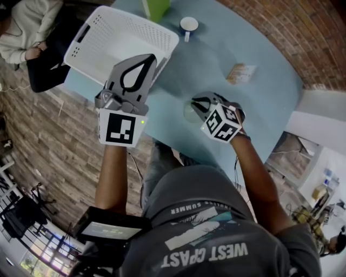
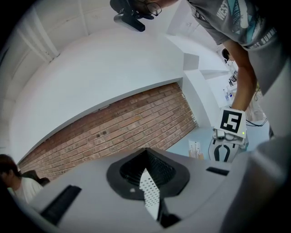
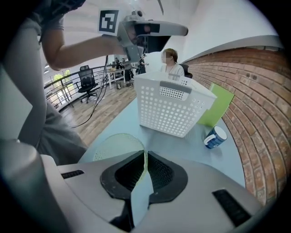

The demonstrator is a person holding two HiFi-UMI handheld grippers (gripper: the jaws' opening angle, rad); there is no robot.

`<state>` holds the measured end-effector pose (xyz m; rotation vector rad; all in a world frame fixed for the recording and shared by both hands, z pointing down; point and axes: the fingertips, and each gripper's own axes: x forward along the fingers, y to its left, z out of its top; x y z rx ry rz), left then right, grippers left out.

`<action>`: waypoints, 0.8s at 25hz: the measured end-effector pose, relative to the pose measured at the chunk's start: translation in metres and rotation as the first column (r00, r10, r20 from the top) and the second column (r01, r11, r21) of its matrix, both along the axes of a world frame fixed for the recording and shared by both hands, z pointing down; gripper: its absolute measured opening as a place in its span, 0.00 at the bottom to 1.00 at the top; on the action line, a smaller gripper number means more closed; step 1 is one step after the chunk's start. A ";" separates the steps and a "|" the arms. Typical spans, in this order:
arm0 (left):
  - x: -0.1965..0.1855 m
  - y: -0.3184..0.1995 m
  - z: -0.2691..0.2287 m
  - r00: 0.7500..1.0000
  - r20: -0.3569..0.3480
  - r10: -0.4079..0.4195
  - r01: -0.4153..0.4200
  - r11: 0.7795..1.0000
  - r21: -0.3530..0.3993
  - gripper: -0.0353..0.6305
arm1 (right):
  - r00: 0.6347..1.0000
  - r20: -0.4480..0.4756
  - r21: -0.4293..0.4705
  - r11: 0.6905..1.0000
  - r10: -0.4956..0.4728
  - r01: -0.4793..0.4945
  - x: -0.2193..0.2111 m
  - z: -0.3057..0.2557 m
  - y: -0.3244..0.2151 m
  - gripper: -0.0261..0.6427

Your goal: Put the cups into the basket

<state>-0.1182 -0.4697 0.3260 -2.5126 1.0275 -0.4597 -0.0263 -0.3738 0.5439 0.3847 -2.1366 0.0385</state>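
Observation:
The white perforated basket (image 1: 116,40) stands tilted at the table's far left, and my left gripper (image 1: 145,60) is shut on its near rim. In the left gripper view the jaws (image 2: 146,154) pinch a strip of the basket's holed wall (image 2: 149,191). My right gripper (image 1: 198,103) is shut on the rim of a translucent greenish cup (image 1: 188,113) standing on the table. That cup (image 3: 113,145) shows left of the closed jaws (image 3: 144,155) in the right gripper view. A blue and white mug (image 1: 188,25) sits beyond the basket (image 3: 173,107), lying on its side (image 3: 214,136).
The light blue table (image 1: 254,103) is round-edged, with a small printed card (image 1: 241,73) at its right. A green upright object (image 1: 157,7) stands behind the basket. A person in a light top (image 1: 27,27) sits at the far left. Brick floor surrounds the table.

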 end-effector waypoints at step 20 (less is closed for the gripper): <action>-0.038 -0.040 -0.015 0.999 -0.004 -0.038 0.038 0.999 0.019 0.06 | 0.985 0.109 0.213 0.965 0.132 -0.153 0.005 -0.136 -0.087 0.09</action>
